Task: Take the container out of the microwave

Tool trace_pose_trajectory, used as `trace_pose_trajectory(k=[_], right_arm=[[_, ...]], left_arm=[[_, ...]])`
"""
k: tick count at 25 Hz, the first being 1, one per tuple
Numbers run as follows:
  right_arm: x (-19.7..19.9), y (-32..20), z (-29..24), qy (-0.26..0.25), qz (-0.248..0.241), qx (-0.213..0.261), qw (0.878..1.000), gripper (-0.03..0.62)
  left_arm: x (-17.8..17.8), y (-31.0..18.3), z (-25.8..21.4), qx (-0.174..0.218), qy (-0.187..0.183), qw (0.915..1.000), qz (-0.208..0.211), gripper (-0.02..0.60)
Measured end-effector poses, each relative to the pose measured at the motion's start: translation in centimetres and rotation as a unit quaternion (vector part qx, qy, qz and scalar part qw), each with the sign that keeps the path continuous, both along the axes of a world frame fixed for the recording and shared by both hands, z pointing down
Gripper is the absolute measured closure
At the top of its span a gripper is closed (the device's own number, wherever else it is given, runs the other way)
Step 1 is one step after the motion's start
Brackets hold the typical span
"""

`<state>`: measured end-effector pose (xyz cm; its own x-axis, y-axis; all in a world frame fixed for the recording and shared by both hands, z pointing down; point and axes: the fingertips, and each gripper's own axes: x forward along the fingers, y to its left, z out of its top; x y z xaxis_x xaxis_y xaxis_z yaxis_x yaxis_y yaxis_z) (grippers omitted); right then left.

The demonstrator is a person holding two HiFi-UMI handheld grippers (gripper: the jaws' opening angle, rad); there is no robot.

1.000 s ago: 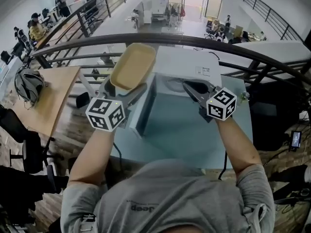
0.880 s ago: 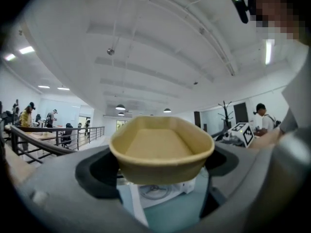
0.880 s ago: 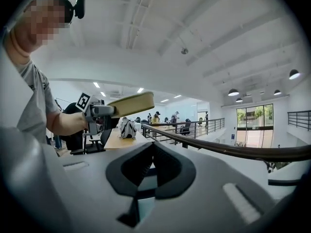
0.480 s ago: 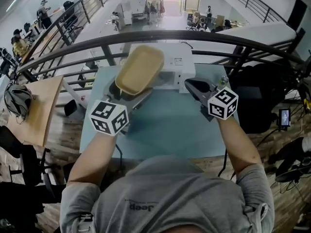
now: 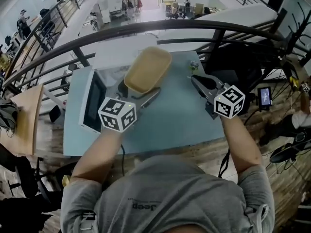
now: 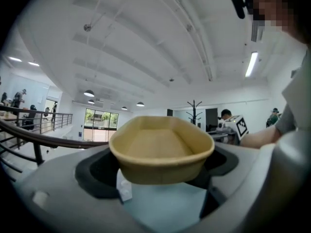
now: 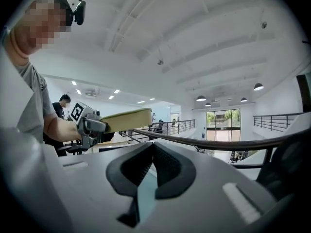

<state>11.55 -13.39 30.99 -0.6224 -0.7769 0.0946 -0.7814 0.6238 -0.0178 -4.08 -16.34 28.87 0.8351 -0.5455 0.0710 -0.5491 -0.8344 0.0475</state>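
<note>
Pale blue table [image 5: 175,125] on a mezzanine behind a curved railing [image 5: 204,28], with open office below. At table's left the microwave door [image 5: 92,102] stands open, cavity out of sight. Left gripper [image 5: 138,93] clamps near end of tan container [image 5: 148,69], held above mid-table, clear of microwave; right gripper [image 5: 197,80] beside it, jaws together on nothing; small screen [image 5: 265,96] far right, unreadable.

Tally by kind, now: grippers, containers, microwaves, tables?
Handheld two-jaw grippers: 2 (left gripper, right gripper)
Tan oval paper container: 1
White microwave with dark window: 1
Light blue table: 1
Total: 5
</note>
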Motion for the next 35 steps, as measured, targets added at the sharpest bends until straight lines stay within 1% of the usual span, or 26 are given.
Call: trace_pose_trajectory(k=[5, 10, 15, 21, 28, 35], right_arm=[[4.7, 2.5, 1.4, 0.011, 0.029, 0.000, 1.000, 0.589], [7.6, 5.6, 3.9, 0.013, 0.056, -0.010, 0.998, 0.589], [9.9, 7.7, 6.5, 0.009, 0.074, -0.027, 0.997, 0.589], [12.3, 8.9, 8.9, 0.001, 0.089, -0.047, 0.995, 0.589], [14.7, 10.0, 11.7, -0.010, 0.098, -0.069, 0.993, 0.589], [16.7, 11.1, 14.8, -0.017, 0.109, -0.095, 0.989, 0.589]], left_arm=[[5.7, 1.0, 2.9, -0.005, -0.005, 0.9997, 0.023, 0.060], [10.0, 2.4, 7.4, -0.025, -0.015, 0.9985, 0.046, 0.060], [12.9, 3.1, 11.9, -0.043, -0.032, 0.9970, 0.056, 0.060], [15.5, 3.0, 16.8, -0.065, -0.048, 0.9949, 0.061, 0.060], [19.0, 2.9, 22.7, -0.071, -0.072, 0.9927, 0.066, 0.060], [22.4, 3.3, 28.7, -0.084, -0.113, 0.9869, 0.079, 0.060]])
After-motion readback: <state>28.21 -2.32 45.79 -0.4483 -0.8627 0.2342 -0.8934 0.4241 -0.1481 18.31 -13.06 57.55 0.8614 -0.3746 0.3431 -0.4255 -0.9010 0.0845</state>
